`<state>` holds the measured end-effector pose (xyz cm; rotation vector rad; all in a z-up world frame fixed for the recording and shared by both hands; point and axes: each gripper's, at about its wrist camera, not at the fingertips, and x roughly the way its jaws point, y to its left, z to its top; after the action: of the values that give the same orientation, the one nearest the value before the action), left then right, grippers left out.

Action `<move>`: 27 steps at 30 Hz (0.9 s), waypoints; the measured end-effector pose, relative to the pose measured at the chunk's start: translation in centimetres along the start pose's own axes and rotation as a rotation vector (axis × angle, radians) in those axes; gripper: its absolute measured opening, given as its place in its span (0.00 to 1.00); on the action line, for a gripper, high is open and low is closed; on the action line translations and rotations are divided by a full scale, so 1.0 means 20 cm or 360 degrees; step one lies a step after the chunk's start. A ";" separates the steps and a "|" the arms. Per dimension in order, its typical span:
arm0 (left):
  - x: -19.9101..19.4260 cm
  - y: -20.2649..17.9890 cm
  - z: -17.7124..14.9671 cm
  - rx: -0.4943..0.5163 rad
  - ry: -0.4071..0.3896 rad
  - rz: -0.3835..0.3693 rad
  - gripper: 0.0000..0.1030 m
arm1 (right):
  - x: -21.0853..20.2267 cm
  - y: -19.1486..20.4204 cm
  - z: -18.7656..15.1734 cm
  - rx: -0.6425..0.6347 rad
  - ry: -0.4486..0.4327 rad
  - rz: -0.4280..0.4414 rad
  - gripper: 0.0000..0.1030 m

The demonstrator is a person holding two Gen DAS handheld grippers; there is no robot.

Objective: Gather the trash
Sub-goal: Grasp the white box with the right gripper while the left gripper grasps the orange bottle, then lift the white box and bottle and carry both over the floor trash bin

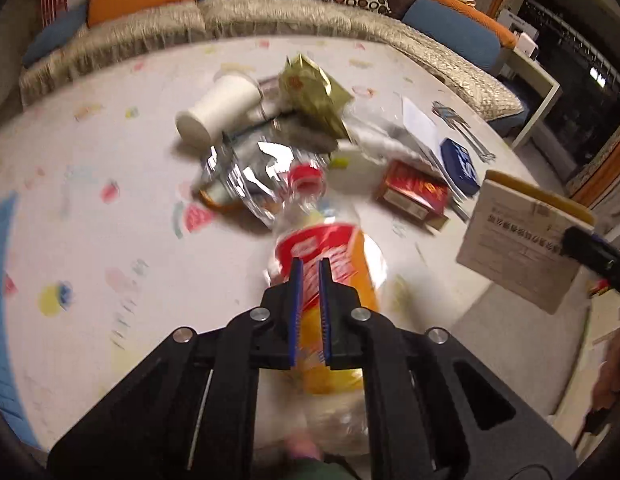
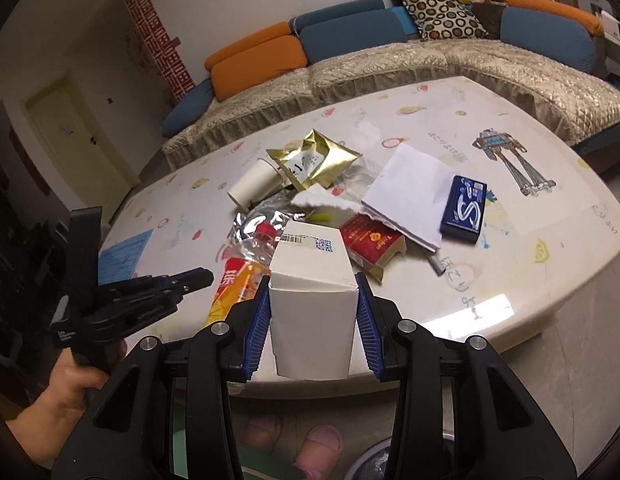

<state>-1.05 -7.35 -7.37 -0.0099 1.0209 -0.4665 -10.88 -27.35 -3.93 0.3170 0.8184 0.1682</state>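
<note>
A crushed clear plastic bottle point(image 1: 330, 248) with a red cap and a red and orange label sits between my left gripper's point(image 1: 310, 270) pads, which are shut on its label. In the right wrist view that left gripper point(image 2: 199, 278) is at the left, with the bottle point(image 2: 237, 284) at its tips. My right gripper point(image 2: 313, 278) is shut on a white carton box point(image 2: 312, 320), held upright over the near table edge. The left wrist view shows the box point(image 1: 522, 240) at the right. The left wrist view is blurred.
On the patterned white table point(image 2: 530, 272) lie a paper cup point(image 2: 253, 186), gold wrapper point(image 2: 316, 158), silver foil point(image 1: 253, 176), red packet point(image 2: 372, 242), blue box point(image 2: 464, 210) and white paper point(image 2: 406, 188). A sofa point(image 2: 390, 68) runs behind. A person's slippered feet point(image 2: 318, 444) stand below.
</note>
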 end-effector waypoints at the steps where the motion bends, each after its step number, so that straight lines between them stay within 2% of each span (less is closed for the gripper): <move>1: 0.00 0.00 -0.01 -0.0006 -0.0003 -0.0014 0.06 | 0.00 0.00 -0.02 -0.0022 0.0006 -0.0001 0.40; 2: -0.01 0.00 -0.03 -0.0008 -0.0008 -0.0019 0.08 | 0.00 -0.01 -0.03 -0.0026 0.0017 -0.0002 0.40; 4: -0.03 -0.01 -0.02 -0.0016 -0.0046 0.0006 0.60 | 0.00 -0.04 -0.04 -0.0004 0.0017 -0.0008 0.40; 5: -0.04 -0.02 -0.02 -0.0028 -0.0078 0.0024 0.92 | 0.00 -0.06 -0.04 0.0009 0.0020 0.0001 0.40; 6: -0.04 -0.05 -0.02 -0.0026 -0.0115 0.0057 0.91 | 0.01 -0.07 -0.05 0.0026 0.0027 -0.0004 0.40; 13: 0.11 -0.35 -0.08 0.0194 0.0011 0.0048 0.93 | 0.10 -0.16 -0.11 0.0115 0.0099 -0.0014 0.40; 19: 0.23 -0.39 -0.12 0.0156 0.0124 0.0020 0.93 | 0.08 -0.26 -0.14 0.0140 0.0081 -0.0063 0.40; 22: 0.28 -0.43 -0.14 0.0189 0.0158 0.0036 0.93 | 0.07 -0.33 -0.13 0.0178 0.0079 -0.0069 0.40; 24: 0.32 -0.44 -0.16 0.0184 0.0192 0.0029 0.82 | 0.07 -0.36 -0.14 0.0186 0.0073 -0.0058 0.40; 27: 0.36 -0.46 -0.17 0.0202 0.0216 0.0021 0.77 | 0.06 -0.39 -0.14 0.0195 0.0060 -0.0056 0.40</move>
<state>-4.17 -17.60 -12.99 0.1434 1.1222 -0.5247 -12.02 -33.78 -9.20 0.4153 0.8730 0.0917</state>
